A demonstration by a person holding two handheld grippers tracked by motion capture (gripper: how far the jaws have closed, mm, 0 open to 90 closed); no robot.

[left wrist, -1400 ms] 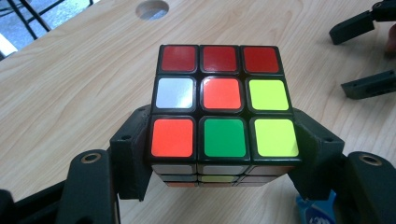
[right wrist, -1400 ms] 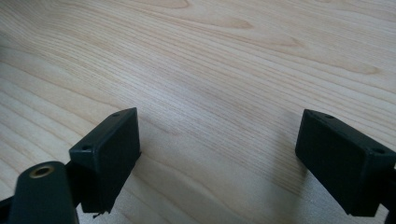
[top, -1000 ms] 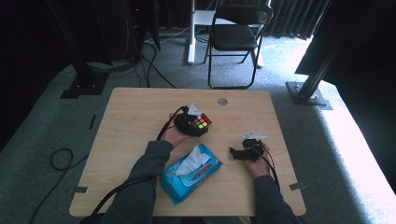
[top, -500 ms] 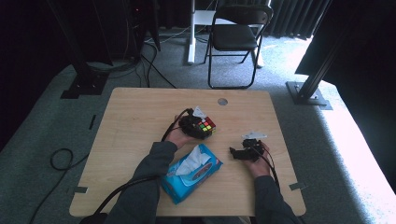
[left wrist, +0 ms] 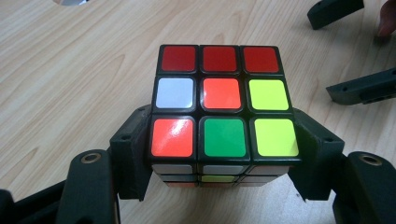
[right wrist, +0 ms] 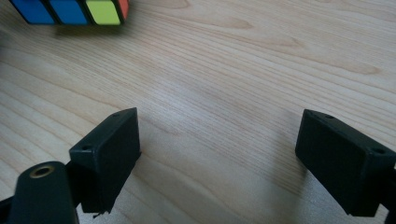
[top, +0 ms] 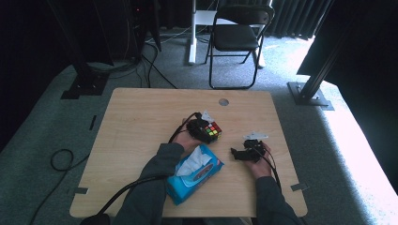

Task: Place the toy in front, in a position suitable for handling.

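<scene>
Item: cube [left wrist: 223, 109], three-by-three twist puzzle.

Location: bench [top: 136, 122], centre, just far of tissue pack [top: 195, 174]; clamped between fingers [left wrist: 133, 149] of left gripper [top: 202, 130], a pad pressed flat on each opposite side face. Whether resting on the wood or just clear of it, cannot tell.

Handling, as judged: light, rigid plastic shell; glossy stickers likely slick, so a firm grip needed. Layers turn freely on a puzzle of this kind, so best taken square across two opposite faces, pads spanning the middle layer, as held now; a grip at a corner or on a single layer likely to twist out. Not fragile; a short drop probably harmless.

Appearance: black body, rounded square stickers, scrambled. Top face in left gripper view: far row three red; middle row white, orange-red, yellow; near row orange-red, green, yellow. Side toward right gripper view: blue, blue, yellow-green along the edge.

Also noted: right gripper [top: 241, 154], right of the cube and apart from it, low on the bench, fingers [right wrist: 109, 151] spread wide with bare wood between.
</scene>
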